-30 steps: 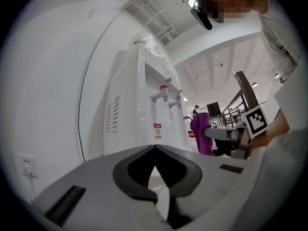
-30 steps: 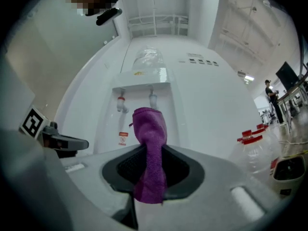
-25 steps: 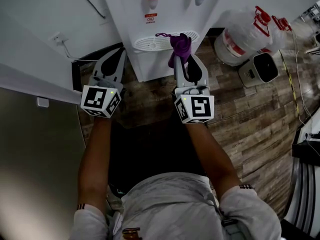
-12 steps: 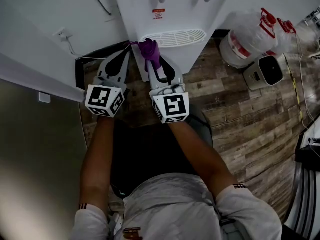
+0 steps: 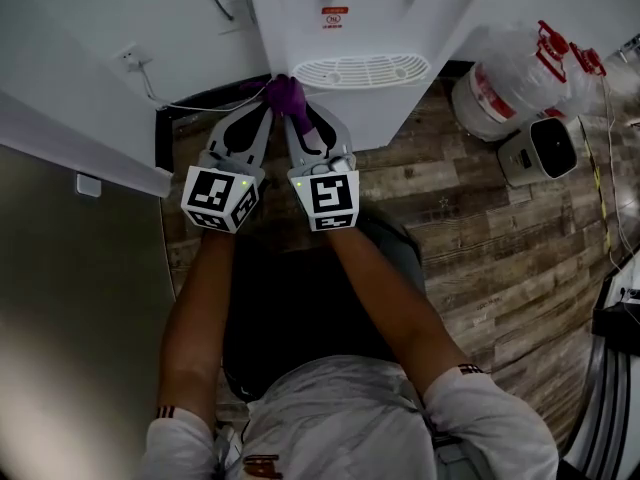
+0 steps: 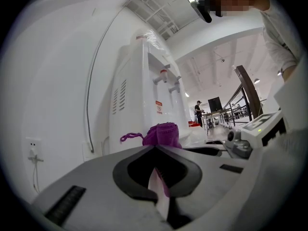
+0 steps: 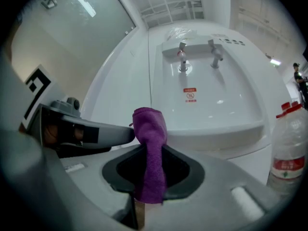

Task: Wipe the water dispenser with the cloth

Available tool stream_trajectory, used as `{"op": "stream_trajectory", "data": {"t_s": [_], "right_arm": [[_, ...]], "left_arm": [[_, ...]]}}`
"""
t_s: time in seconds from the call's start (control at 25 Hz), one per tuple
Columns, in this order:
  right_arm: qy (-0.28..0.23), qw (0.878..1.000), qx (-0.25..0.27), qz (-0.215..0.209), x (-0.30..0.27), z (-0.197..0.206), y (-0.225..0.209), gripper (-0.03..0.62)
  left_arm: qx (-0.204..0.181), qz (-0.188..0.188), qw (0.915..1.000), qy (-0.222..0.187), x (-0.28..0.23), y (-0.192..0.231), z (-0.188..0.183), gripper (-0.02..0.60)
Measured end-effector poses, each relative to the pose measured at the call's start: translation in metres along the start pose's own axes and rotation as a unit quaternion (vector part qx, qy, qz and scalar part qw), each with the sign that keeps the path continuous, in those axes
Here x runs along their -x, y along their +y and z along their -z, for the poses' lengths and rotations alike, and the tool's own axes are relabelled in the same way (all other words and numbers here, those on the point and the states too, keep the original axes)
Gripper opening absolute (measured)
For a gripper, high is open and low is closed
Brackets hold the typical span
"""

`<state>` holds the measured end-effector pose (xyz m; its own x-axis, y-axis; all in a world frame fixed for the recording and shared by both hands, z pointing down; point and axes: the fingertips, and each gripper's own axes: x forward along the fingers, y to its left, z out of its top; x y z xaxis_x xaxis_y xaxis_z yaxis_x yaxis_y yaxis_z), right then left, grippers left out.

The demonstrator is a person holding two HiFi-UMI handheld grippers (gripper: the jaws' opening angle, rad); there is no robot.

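The white water dispenser [image 5: 350, 18] stands at the top of the head view, its drip grille [image 5: 362, 70] facing me. My right gripper [image 5: 293, 118] is shut on the purple cloth [image 5: 284, 94], which sits at the dispenser's lower left front corner. In the right gripper view the cloth [image 7: 150, 143] runs up through the right gripper [image 7: 151, 148] in front of the dispenser [image 7: 207, 95] and its two taps. My left gripper [image 5: 262, 110] is shut, and its tip touches the cloth's side. Just past the left gripper [image 6: 155, 147], the cloth [image 6: 163, 134] bunches beside the dispenser [image 6: 144, 95].
A large water jug [image 5: 510, 73] and a small white appliance [image 5: 538, 143] stand on the wood floor to the right of the dispenser. A wall socket [image 5: 130, 58] with a cable is at the left. A pale panel [image 5: 70, 298] fills the left side.
My right gripper has carried the cloth leftward from the front of the drip grille to the dispenser's left corner, ending close beside the left gripper. The left gripper has barely moved.
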<state>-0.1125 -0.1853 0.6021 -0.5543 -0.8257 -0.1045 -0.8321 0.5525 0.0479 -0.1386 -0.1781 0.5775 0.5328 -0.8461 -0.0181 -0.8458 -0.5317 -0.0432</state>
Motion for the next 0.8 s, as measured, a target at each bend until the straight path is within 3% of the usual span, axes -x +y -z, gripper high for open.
{"op": "stream_trajectory", "data": {"t_s": [0.44, 0.8], "right_arm": [[0.011, 0.999, 0.027, 0.021, 0.023, 0.019, -0.054, 0.089], [0.029, 0.995, 0.001, 0.092, 0.056, 0.045, -0.141, 0.089]], "left_arm": [[0.009, 0.003, 0.9999, 0.003, -0.006, -0.011, 0.011, -0.002], [0.003, 0.006, 0.9999, 0.012, -0.012, -0.015, 0.018, -0.002]]}}
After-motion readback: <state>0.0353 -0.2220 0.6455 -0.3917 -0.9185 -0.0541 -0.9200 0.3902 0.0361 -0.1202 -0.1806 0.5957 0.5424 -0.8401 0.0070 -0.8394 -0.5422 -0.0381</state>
